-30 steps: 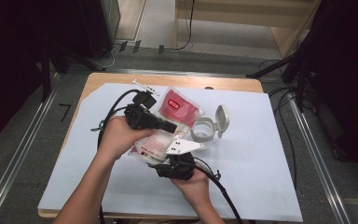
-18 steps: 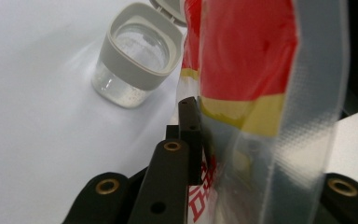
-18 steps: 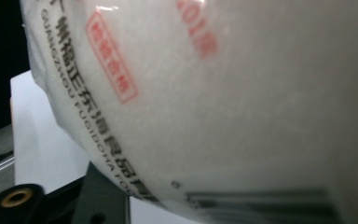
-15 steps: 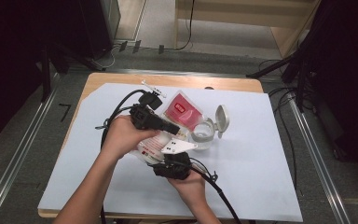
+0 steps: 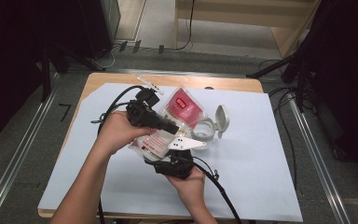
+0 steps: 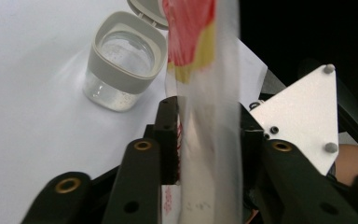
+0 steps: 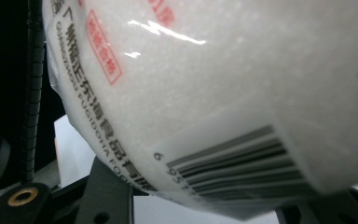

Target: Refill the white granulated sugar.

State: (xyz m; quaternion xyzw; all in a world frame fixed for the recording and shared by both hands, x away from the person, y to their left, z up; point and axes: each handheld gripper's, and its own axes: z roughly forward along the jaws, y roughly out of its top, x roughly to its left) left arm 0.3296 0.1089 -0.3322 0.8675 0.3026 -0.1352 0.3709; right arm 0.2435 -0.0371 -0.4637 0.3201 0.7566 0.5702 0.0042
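Observation:
A clear bag (image 5: pixel 182 106) of white grains with a red label is held up over the table. My right gripper (image 5: pixel 163 151) is shut on its lower end. In the right gripper view the bag (image 7: pixel 214 93) bulges against one ribbed pad (image 7: pixel 31 93). My left gripper (image 5: pixel 173 128) reaches in from the left. Its jaws have just been opening and stand open, with the bag's flat edge (image 6: pixel 200 46) between them (image 6: pixel 209 109). A clear jar (image 5: pixel 204 131) with a grey rim stands just right of the bag, its flip lid (image 5: pixel 222 115) open, and in the left gripper view the jar (image 6: pixel 123 65) sits beyond the jaws.
A white sheet (image 5: pixel 261 168) covers most of the wooden table (image 5: pixel 233 84). A small white clip-like piece (image 5: pixel 151 85) lies near the back edge. Black cables (image 5: pixel 116 100) loop at the left and trail off the front. Metal rails flank the table.
The left gripper has edged slightly left along the bag. The right hand, the bag and the jar have kept their places.

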